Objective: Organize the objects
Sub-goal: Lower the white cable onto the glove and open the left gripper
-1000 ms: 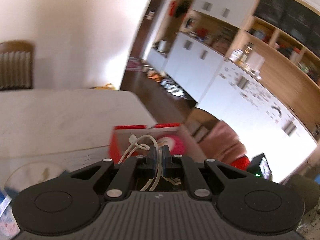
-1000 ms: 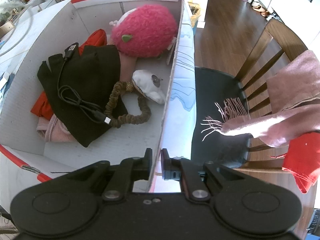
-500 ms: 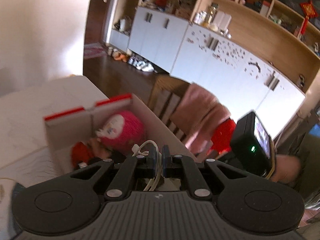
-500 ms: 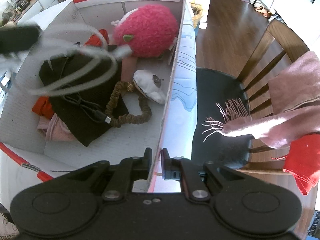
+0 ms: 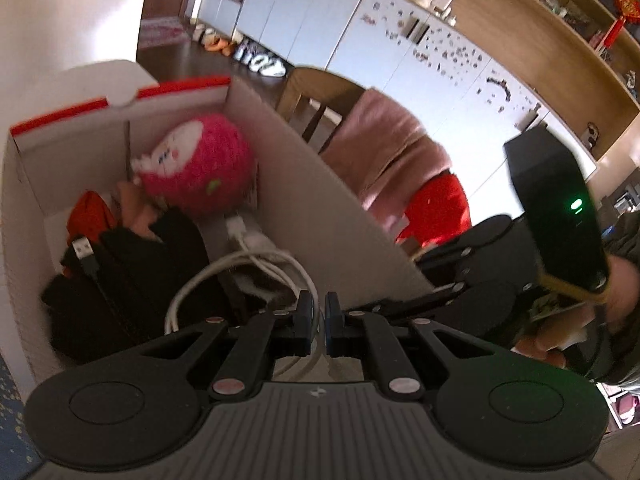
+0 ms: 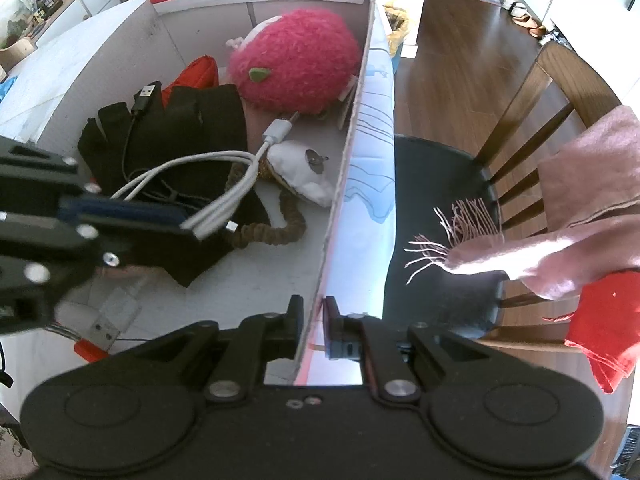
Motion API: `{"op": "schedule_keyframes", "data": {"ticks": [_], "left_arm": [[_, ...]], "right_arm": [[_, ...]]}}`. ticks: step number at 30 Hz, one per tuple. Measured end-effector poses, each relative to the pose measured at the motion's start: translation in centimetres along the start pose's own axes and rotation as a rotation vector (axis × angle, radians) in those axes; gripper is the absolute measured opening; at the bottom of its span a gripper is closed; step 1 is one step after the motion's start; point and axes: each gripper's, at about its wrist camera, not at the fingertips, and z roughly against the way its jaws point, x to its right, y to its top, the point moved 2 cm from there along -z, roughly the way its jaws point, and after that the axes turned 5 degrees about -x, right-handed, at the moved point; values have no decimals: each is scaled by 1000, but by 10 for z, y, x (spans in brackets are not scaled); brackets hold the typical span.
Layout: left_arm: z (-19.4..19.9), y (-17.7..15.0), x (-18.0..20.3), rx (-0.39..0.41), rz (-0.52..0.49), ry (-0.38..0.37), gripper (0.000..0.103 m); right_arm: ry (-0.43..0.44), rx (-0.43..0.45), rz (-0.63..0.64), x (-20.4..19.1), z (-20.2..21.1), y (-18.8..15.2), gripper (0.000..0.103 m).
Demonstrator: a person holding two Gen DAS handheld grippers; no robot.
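White cable pinched in closed left gripper and hung over box interior, above gloves, ready for release among plush and cord; box wall clamped by shut right gripper, presumably for steadiness.

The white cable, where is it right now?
In the right wrist view the white cable hangs pinched in the left gripper at left, inside the box, over the black glove and before the pink plush.
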Motion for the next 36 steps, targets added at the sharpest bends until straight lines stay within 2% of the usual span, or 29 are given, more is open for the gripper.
{"op": "schedule_keyframes", "data": {"ticks": [6, 15, 18, 21, 22, 23, 32, 36], "left_arm": [[-15, -1, -9, -64, 44, 3, 5], [-28, -7, -16, -118, 49, 29, 8], [-27, -7, -17, -122, 51, 40, 21], [-24, -8, -18, -109, 55, 31, 49], [-21, -8, -17, -94, 54, 33, 62], [-18, -8, -17, -80, 52, 35, 66], [11, -11, -15, -3, 43, 56, 66], [27, -12, -11, 53, 16, 100, 66]], "right_arm": [[-4, -1, 1, -1, 0, 0, 9], [-3, -2, 1, -1, 0, 0, 9], [-4, -3, -1, -1, -1, 0, 9], [-7, -3, 0, -1, 0, -1, 9], [-7, -3, 0, -1, 0, -1, 9], [-7, -4, -1, -1, -1, -1, 9], [-13, -7, -1, -1, -1, -2, 9], [-20, -10, 2, -3, -1, -2, 8]]}}
